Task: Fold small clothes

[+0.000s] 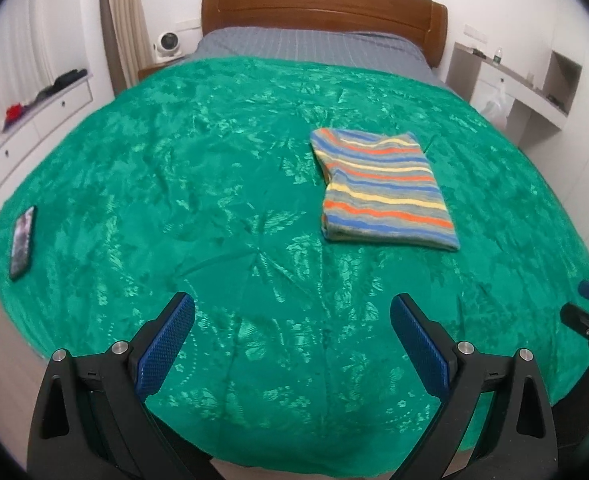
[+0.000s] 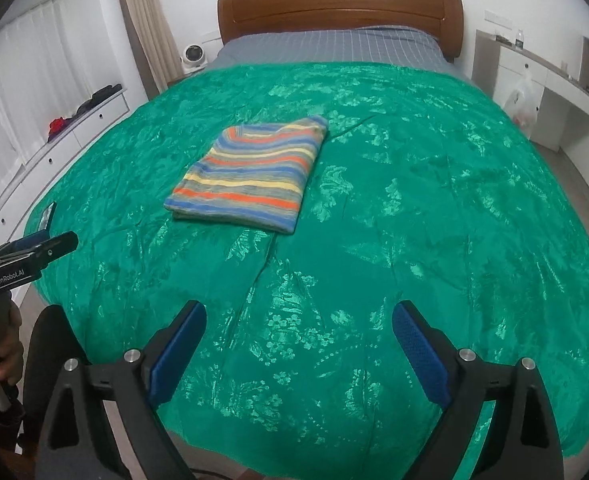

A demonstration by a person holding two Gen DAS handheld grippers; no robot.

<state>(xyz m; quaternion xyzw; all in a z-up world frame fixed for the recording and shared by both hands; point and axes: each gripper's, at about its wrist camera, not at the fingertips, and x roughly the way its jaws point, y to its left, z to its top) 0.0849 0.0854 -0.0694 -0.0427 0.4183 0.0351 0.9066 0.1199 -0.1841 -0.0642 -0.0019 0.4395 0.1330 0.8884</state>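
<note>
Phone [image 1: 22,242] plain from left wrist, nearly hidden from right.

left tool [image 1: 292,308]: fingers spread wide, holding nothing | right tool [image 2: 299,314]: likewise spread, holding nothing

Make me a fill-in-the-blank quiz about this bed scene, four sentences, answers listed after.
1. The folded striped knit garment lies on a shiny ____ bedspread.
2. The left gripper has its jaws ____, holding nothing.
3. The right gripper holds ____.
4. The black smartphone lies near the bedspread's ____ edge in the left wrist view.

Missing words: green; open; nothing; left
</note>
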